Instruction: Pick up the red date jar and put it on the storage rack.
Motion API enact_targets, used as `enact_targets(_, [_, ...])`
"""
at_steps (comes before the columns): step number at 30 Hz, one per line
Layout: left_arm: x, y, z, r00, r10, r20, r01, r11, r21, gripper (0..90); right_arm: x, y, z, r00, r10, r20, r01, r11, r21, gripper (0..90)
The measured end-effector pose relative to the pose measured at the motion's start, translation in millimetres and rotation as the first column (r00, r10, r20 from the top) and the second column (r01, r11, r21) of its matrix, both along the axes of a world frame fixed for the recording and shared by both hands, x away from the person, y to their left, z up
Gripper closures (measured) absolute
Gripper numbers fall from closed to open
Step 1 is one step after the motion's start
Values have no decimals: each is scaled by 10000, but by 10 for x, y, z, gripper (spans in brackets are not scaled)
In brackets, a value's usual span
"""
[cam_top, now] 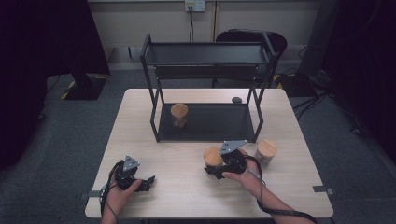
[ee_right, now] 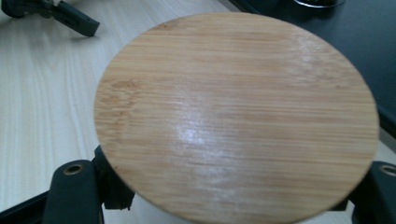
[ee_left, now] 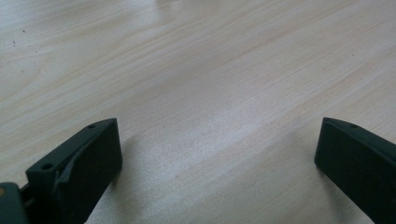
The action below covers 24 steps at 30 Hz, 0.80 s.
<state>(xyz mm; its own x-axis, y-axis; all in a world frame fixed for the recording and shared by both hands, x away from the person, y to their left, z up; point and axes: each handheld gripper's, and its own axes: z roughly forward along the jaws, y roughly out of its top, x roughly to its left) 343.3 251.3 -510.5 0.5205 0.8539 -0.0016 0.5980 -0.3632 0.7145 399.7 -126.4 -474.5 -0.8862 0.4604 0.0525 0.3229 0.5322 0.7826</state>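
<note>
A glass jar with a round bamboo lid (cam_top: 213, 157) stands near the table's front, right of centre. My right gripper (cam_top: 214, 165) is shut on it, one jaw on each side below the lid. In the right gripper view the lid (ee_right: 233, 112) hides the jar's body and where the jaws touch it. A second lidded jar (cam_top: 266, 150) stands just to the right, free. A third jar (cam_top: 179, 114) sits on the lower tier of the black rack (cam_top: 208, 122). My left gripper (cam_top: 145, 183) rests at the front left, open over bare wood (ee_left: 219, 158).
The two-tier black metal rack (cam_top: 154, 93) takes up the middle and back of the table. A small dark object (cam_top: 236, 100) lies behind its right legs. A chair (cam_top: 247, 36) stands beyond the table. The left gripper (ee_right: 51, 13) lies far off in the right gripper view.
</note>
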Motion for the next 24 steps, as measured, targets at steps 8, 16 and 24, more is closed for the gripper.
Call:
enact_targets(8, [0,0,0,10000,0,-2,0,10000,2,4,115,0,55,9999,-164,1,164,9999,-4,254])
enact_targets(16, [0,0,0,10000,0,-3,0,10000,0,4,206,7,103,9996,-276,-25,276,9996,-60,254])
enact_targets(24, [0,0,0,10000,1,-4,-1,10000,1,3,295,54,167,9993,-361,-11,361,9993,-36,255])
